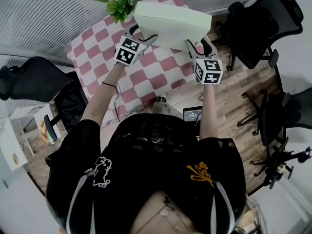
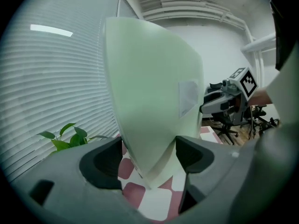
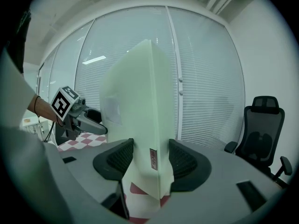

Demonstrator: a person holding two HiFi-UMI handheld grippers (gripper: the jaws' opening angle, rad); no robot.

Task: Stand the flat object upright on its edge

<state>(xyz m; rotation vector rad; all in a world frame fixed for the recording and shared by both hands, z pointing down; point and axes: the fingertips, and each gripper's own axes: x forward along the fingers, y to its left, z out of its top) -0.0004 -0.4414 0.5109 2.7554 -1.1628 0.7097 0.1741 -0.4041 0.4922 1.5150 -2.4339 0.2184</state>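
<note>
A flat pale green box [image 1: 170,26] is held over the red-and-white checked table [image 1: 146,72], tipped up with one long edge low. My left gripper [image 1: 146,38] is shut on its left end and my right gripper [image 1: 197,45] on its right end. In the left gripper view the box [image 2: 149,92] rises tall between the pads of the left gripper [image 2: 148,155], with the right gripper [image 2: 224,99] beyond. In the right gripper view the box [image 3: 135,115] fills the right gripper [image 3: 150,160], the left gripper [image 3: 74,113] behind it. Whether the box touches the table I cannot tell.
A green potted plant [image 1: 118,4] stands at the table's far edge, just left of the box. Black office chairs [image 1: 263,23] stand right of the table, and another chair [image 1: 29,79] at the left. Window blinds run behind the table.
</note>
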